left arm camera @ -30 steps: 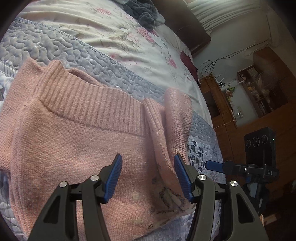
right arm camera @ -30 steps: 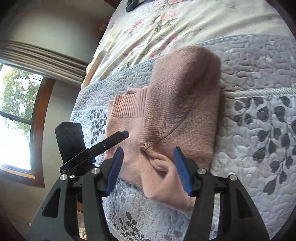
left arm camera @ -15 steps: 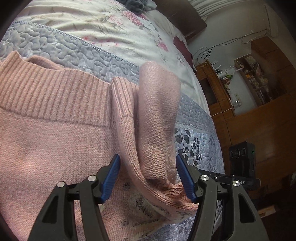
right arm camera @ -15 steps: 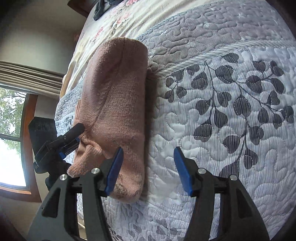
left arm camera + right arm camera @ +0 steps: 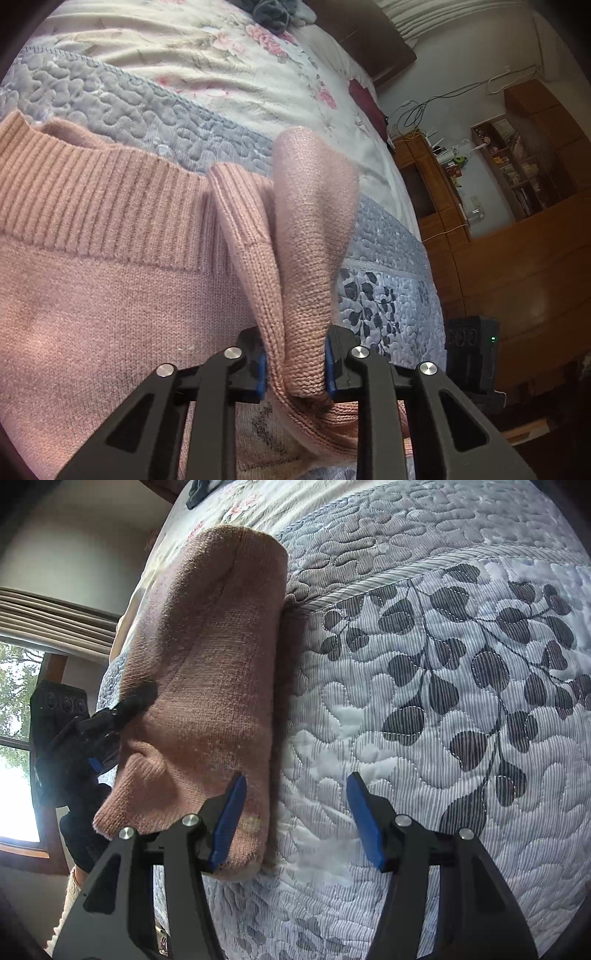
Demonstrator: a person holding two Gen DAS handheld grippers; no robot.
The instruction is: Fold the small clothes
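Left hand-held gripper [image 5: 293, 363] pinching pink sweater [image 5: 110, 280] fold; right hand-held gripper [image 5: 295, 821] spread, sweater at its left finger, over bed quilt [image 5: 424, 709].

— What sort of place is this?

— A bedroom in a home. A bed [image 5: 229, 70] fills most of both views, spread with a grey quilted coverlet [image 5: 424, 686] stitched with dark leaves, and a cream floral sheet [image 5: 192, 48] beyond it.

— Anything besides the bed?

— A dark wooden headboard [image 5: 369, 40] at the far end, wooden cabinets [image 5: 517, 258] along the wall, and open shelves [image 5: 513, 166] crowded with small household things. Cables [image 5: 424, 107] trail down the wall there.

— And daylight?

— A wood-framed window [image 5: 22, 775] with trees outside, and a pleated curtain [image 5: 51, 616] above it.
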